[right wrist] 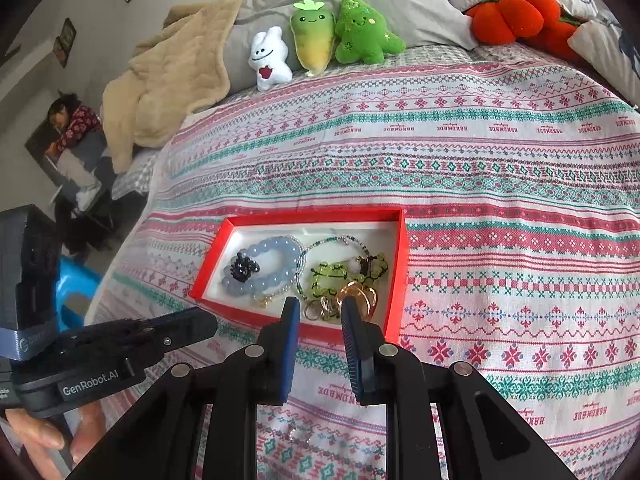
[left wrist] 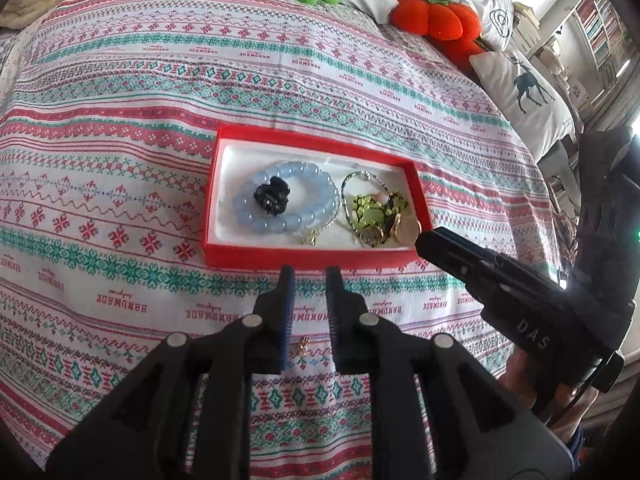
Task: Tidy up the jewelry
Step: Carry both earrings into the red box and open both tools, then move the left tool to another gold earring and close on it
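Observation:
A red box [left wrist: 308,261] with a white lining lies on the patterned bedspread; it also shows in the right wrist view [right wrist: 402,264]. In it lie a pale blue bead bracelet [left wrist: 244,205] [right wrist: 276,276], a black hair clip [left wrist: 272,196] [right wrist: 244,268], a green bead bracelet [left wrist: 372,210] [right wrist: 328,280] and gold rings [left wrist: 404,230] [right wrist: 360,294]. My left gripper [left wrist: 310,276] is open and empty just before the box's near wall. A small gold piece [left wrist: 302,347] lies on the cloth between its fingers. My right gripper [right wrist: 320,308] is open and empty over the box's near right corner. A small piece [right wrist: 298,434] lies on the cloth below it.
Plush toys [right wrist: 320,36] and an orange pumpkin cushion [right wrist: 516,12] line the far edge of the bed. A beige blanket [right wrist: 172,76] lies at the far left. A deer pillow [left wrist: 528,92] sits at the right. A blue stool [right wrist: 74,292] stands beside the bed.

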The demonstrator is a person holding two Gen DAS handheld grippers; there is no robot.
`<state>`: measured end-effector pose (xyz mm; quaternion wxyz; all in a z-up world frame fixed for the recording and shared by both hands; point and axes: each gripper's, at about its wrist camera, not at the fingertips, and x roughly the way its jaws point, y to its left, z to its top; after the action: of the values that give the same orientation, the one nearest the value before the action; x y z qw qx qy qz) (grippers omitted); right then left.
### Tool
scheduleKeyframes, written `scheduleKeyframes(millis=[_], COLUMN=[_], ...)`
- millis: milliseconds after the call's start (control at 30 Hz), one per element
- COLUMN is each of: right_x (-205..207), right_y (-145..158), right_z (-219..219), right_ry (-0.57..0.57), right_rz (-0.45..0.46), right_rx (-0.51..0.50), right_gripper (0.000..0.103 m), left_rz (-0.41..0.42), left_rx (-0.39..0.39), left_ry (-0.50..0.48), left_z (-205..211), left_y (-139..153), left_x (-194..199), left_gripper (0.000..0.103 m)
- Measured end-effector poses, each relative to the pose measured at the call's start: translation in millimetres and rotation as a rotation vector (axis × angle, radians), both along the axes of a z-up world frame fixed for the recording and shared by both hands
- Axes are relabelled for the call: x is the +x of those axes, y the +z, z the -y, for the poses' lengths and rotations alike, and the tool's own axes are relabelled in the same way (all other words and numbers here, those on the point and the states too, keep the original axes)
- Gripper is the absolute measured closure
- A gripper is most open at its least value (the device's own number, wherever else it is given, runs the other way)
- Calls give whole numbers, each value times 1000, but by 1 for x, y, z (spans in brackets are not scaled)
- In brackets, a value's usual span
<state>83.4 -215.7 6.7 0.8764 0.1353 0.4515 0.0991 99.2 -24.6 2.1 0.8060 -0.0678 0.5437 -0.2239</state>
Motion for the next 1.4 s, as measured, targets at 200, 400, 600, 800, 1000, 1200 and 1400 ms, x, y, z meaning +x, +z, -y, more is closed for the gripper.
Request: scheduleKeyframes(millis=[200,400,600,800,1000,1200,1400], right_x=[-8,-14,-17,-18,-19,-18,-19], right_y=[-9,-27,-38,-47,-52,-51,-48], right_z=[-2,-9,-10,-16,-20,-16,-13], right_ry=[10,41,53,86,94,85,87], right_rz=[-60,-157,-216,-267,-285,-281,-279], right_rx=[-38,-88,-97,-118,-127,-122,-122], right_gripper=[81,81,81,81,81,81,81], left_rz=[-39,-69,-89,-81,-88,-77,-48], left_rx=[53,101,175,222,238,254,298], left_ry=[-39,-93,-117,-118,-109,-114,-135], left_z=[4,15,25,34,42,45,61], left_y=[-12,-23,-36,-42,-49,-52,-56], left_x=[-13,-26,-31,-29,-28,-26,-29], left_gripper=[84,75,75,75,75,75,76])
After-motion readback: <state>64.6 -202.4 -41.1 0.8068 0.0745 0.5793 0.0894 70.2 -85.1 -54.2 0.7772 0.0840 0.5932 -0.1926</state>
